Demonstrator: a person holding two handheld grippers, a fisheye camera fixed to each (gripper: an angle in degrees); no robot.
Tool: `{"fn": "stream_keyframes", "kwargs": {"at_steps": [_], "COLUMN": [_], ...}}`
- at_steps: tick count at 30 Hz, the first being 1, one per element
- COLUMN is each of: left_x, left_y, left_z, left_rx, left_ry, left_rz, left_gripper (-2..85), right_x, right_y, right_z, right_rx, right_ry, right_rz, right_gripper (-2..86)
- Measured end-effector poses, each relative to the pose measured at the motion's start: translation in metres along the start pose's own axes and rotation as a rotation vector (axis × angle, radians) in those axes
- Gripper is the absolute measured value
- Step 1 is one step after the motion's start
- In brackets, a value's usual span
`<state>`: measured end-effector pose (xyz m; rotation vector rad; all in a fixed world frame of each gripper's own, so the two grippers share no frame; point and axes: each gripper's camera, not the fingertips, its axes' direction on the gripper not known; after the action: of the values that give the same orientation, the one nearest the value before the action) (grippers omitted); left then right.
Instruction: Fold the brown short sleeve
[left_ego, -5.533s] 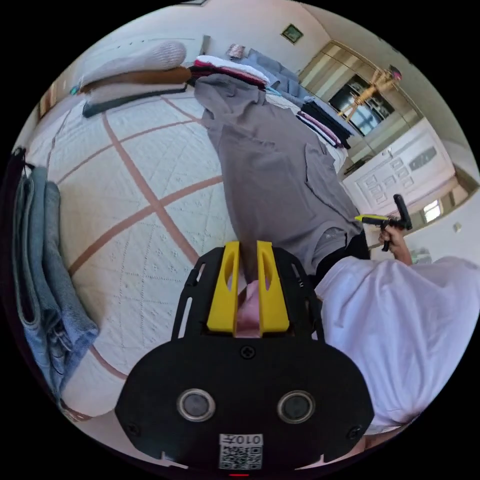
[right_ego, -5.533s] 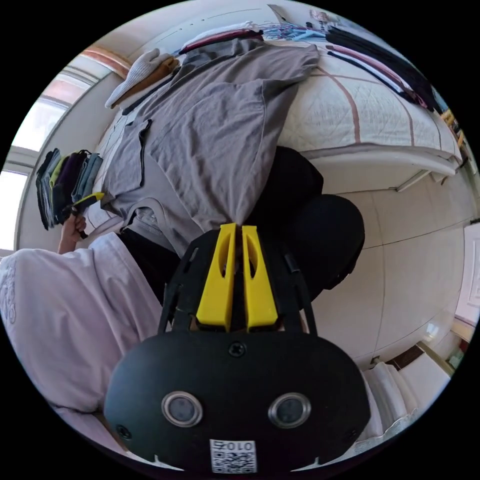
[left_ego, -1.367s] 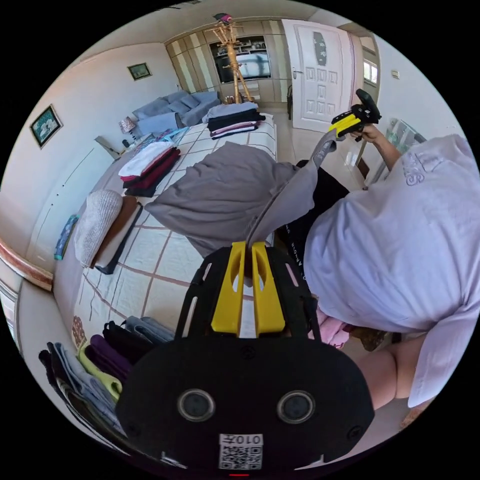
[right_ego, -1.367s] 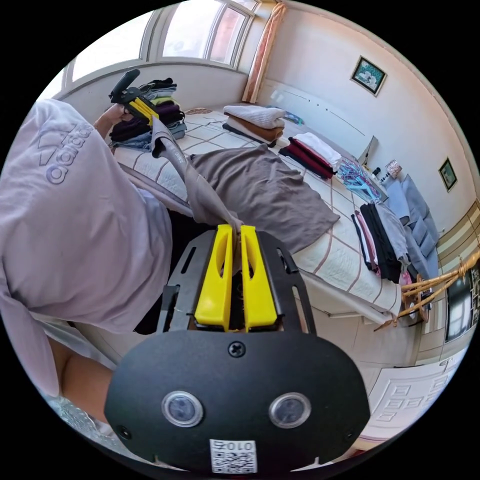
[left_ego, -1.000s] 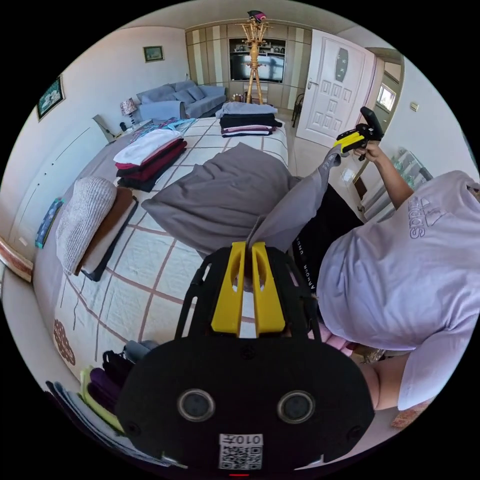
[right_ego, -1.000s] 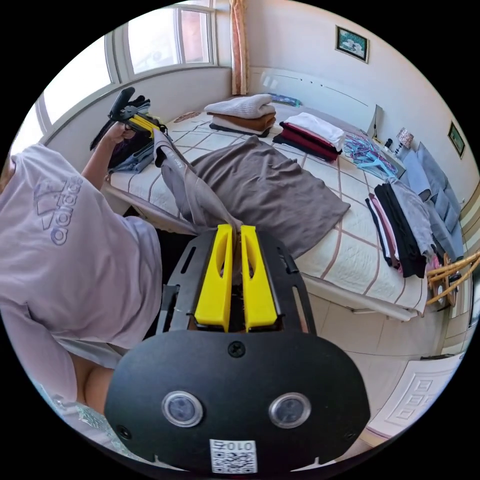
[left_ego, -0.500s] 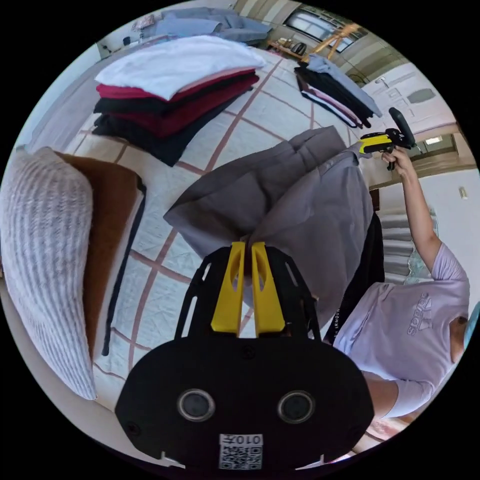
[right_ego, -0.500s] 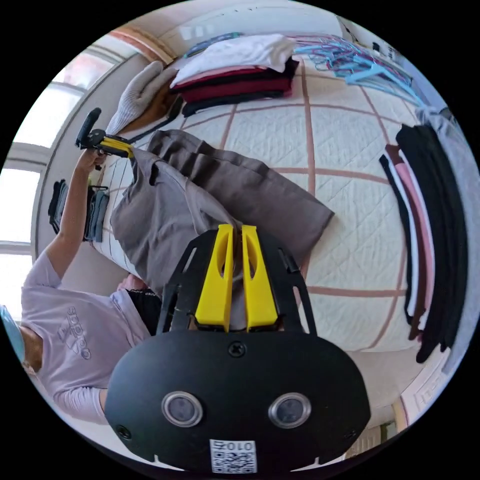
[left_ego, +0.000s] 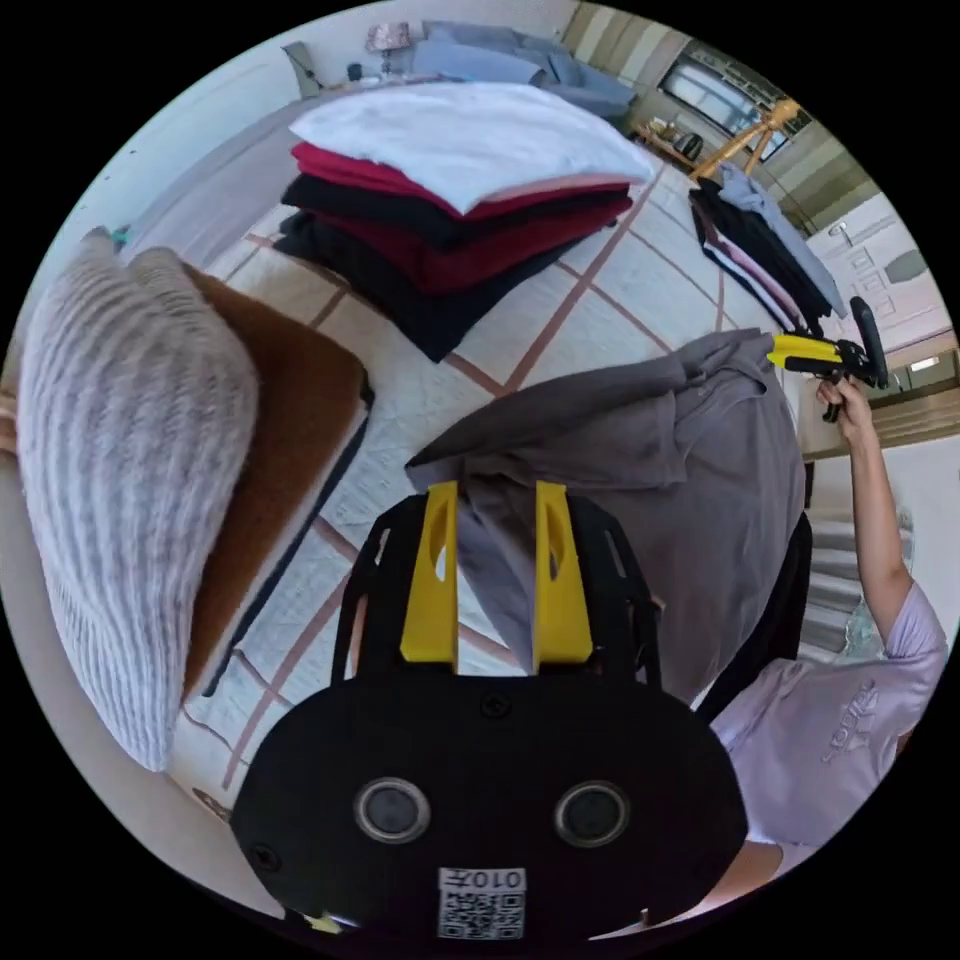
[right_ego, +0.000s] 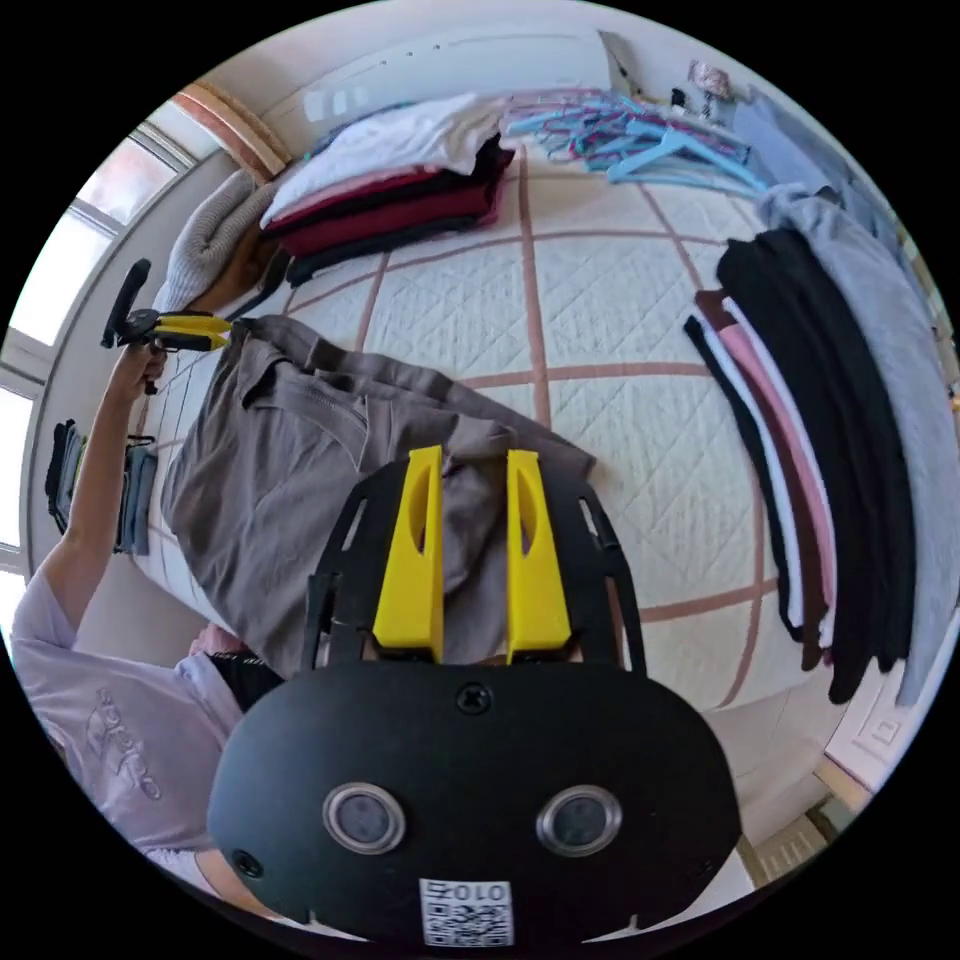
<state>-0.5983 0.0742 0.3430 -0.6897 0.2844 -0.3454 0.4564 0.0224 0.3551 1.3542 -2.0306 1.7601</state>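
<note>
- Left tongs (left_ego: 497, 500) — yellow jaws spread apart, with a bunched fold of the brown short sleeve shirt (left_ego: 640, 470) lying loose between them, not pinched.
- Right tongs (right_ego: 470, 465) — jaws likewise spread, a ridge of the same shirt between them; in the left gripper view these tongs (left_ego: 800, 352) sit at the shirt's far corner, a hand (left_ego: 845, 395) on the grip with the arm stretched out.
- The shirt lies doubled over on the quilted bed (right_ego: 600, 300), its near part draping over the bed's edge.
- One folded stack, white on top over red and black (left_ego: 470, 200), lies near the shirt; a bare strip of quilt separates them.
- A second pile — a knit sweater (left_ego: 120, 480) over a brown garment — lies beside it.
- Dark clothes (right_ego: 830, 420) line the far edge.
</note>
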Motion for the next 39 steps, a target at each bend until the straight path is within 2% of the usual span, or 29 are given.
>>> {"fn": "stream_keyframes", "kwargs": {"at_steps": [2, 4, 7, 9, 13, 16, 22, 29, 33, 39], "left_x": [0.005, 0.021, 0.062, 0.088, 0.131, 0.151, 0.167, 0.171, 0.175, 0.186], "left_y": [0.039, 0.102, 0.165, 0.202, 0.29, 0.344, 0.426, 0.431, 0.416, 0.41], "left_z": [-0.027, -0.055, -0.063, -0.059, -0.042, -0.021, 0.009, 0.025, 0.046, 0.071], "left_rx": [0.166, 0.346, 0.403, 0.414, 0.463, 0.407, 0.376, 0.331, 0.275, 0.216], "left_ry": [-0.044, -0.13, -0.144, -0.205, -0.238, -0.256, -0.239, -0.273, -0.262, -0.183], "left_rz": [-0.034, -0.076, -0.013, -0.015, -0.099, -0.123, 0.007, 0.111, 0.175, 0.307], "left_gripper": [8.5, 8.4, 7.9, 7.5, 8.2, 10.0, 12.1, 11.7, 8.4, 1.5], "right_x": [-0.023, -0.047, -0.09, -0.113, -0.154, -0.172, -0.17, -0.151, -0.143, -0.144], "right_y": [0.034, 0.057, 0.089, 0.105, 0.156, 0.203, 0.271, 0.264, 0.249, 0.237], "right_z": [-0.027, -0.037, -0.044, -0.044, -0.037, -0.022, 0.013, 0.048, 0.064, 0.08], "right_rx": [0.144, 0.169, 0.193, 0.203, 0.28, 0.312, 0.201, 0.054, 0.01, -0.01], "right_ry": [0.125, 0.287, 0.506, 0.541, 0.476, 0.398, 0.162, 0.152, 0.119, 0.051], "right_rz": [-0.004, -0.014, 0.026, 0.045, 0.101, 0.113, 0.023, -0.013, -0.015, -0.067], "right_gripper": [8.7, 8.7, 7.7, 7.2, 7.5, 9.6, 12.7, 13.0, 12.0, 5.2]}}
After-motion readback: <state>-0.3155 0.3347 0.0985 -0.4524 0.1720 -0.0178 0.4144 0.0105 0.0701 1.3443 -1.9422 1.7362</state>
